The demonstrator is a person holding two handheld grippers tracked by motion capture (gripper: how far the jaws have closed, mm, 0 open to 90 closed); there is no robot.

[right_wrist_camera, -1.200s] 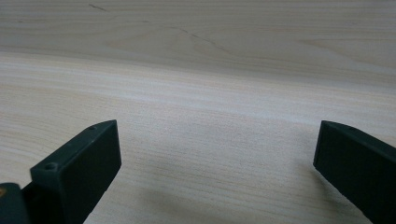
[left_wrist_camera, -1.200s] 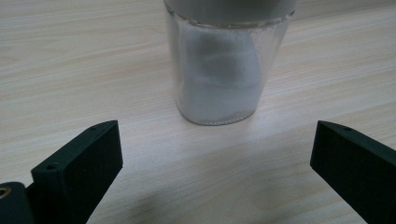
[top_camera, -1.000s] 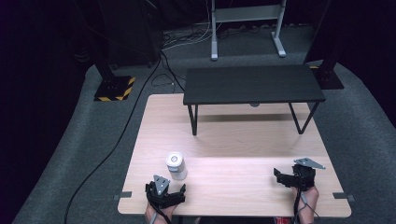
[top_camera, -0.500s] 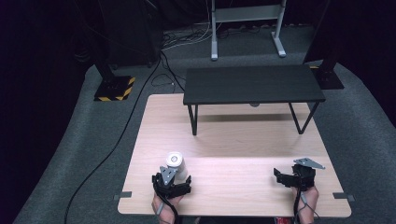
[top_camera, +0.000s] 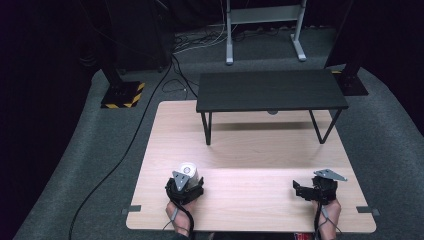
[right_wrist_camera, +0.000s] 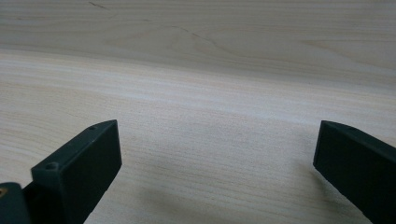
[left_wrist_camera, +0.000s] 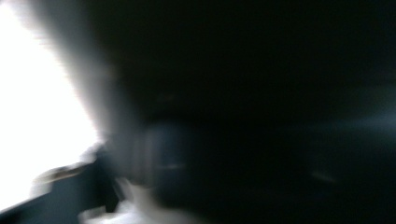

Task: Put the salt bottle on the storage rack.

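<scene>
Near the table's (top_camera: 250, 150) front-left edge, the left gripper (top_camera: 185, 186) has moved forward against the white cylinder (top_camera: 188, 171); its blurred view hides whether its jaws are apart. Front right, the right gripper (top_camera: 300, 189) stays put, jaws wide apart over bare wood.

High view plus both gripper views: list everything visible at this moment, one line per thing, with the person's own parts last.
Wooden table: one, light wood, centre.
Small black table: one, black, standing on the wooden table's far half.
White cylinder: one, white, near-left of the wooden table, just beyond the left claw; contact cannot be told.
Striped base block: one, black with yellow stripes, floor far left.
Floor cable: one, black, running across the grey carpet at left.
Metal stand: one, grey, floor behind.
Left claw: one, black, near-left; its own view is blurred.
Right claw: one, black, near-right, jaws wide apart over bare wood.
</scene>
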